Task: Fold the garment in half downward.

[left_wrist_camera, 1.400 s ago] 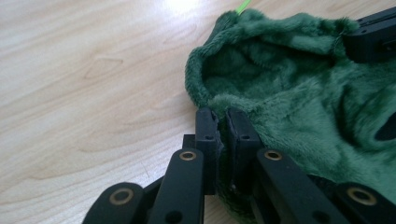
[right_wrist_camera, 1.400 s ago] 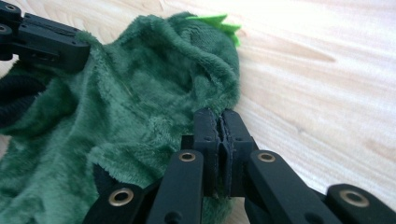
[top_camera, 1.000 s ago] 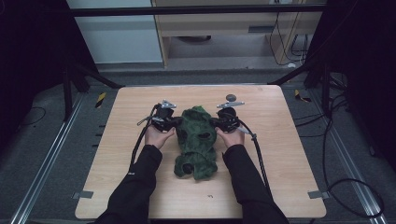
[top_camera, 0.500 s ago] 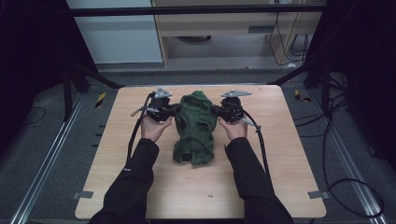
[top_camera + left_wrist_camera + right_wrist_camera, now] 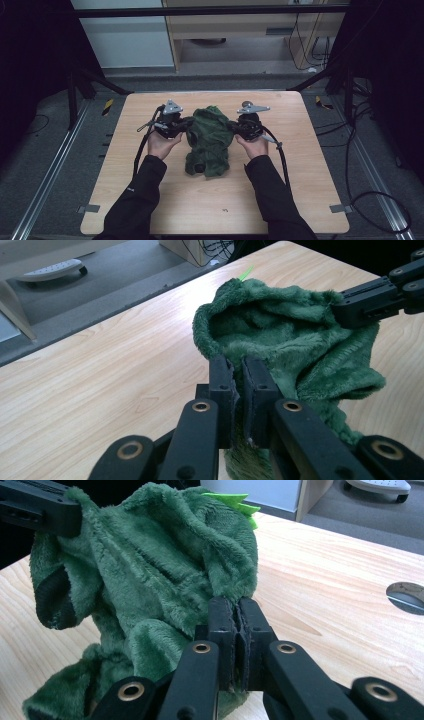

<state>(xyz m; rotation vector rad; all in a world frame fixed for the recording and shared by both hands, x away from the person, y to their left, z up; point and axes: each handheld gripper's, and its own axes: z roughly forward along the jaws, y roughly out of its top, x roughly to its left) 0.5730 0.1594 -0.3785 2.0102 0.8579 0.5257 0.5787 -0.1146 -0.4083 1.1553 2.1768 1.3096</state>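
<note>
A green plush garment (image 5: 209, 141) hung over the middle of the wooden table (image 5: 305, 165), stretched between the two grippers at its upper edge while its lower part drooped onto the tabletop toward the person. In the left gripper view its fleecy fabric (image 5: 300, 340) opened like a pouch, with a bright green tip at the far rim. In the right gripper view the same cloth (image 5: 150, 580) fell in thick folds, a dark cuff-like opening showing at its left side.

The left gripper (image 5: 186, 123) pointed inward from the left, its jaws clamped on the garment's left edge; in its own view the jaws (image 5: 242, 390) stood almost together with a thin fold of plush pinched between them. The right gripper (image 5: 231, 127) pointed inward from the right, gripping the opposite edge; its jaws (image 5: 235, 635) likewise pressed tight on the cloth.

The left hand (image 5: 161, 144) cupped its gripper from below, palm up, and the right hand (image 5: 255, 146) mirrored it. Both forearms, in dark sleeves (image 5: 142, 195), came in from the near edge and ran roughly parallel, set apart by the garment's width. A cable (image 5: 281, 160) trailed from the right gripper beside the right forearm.
</note>
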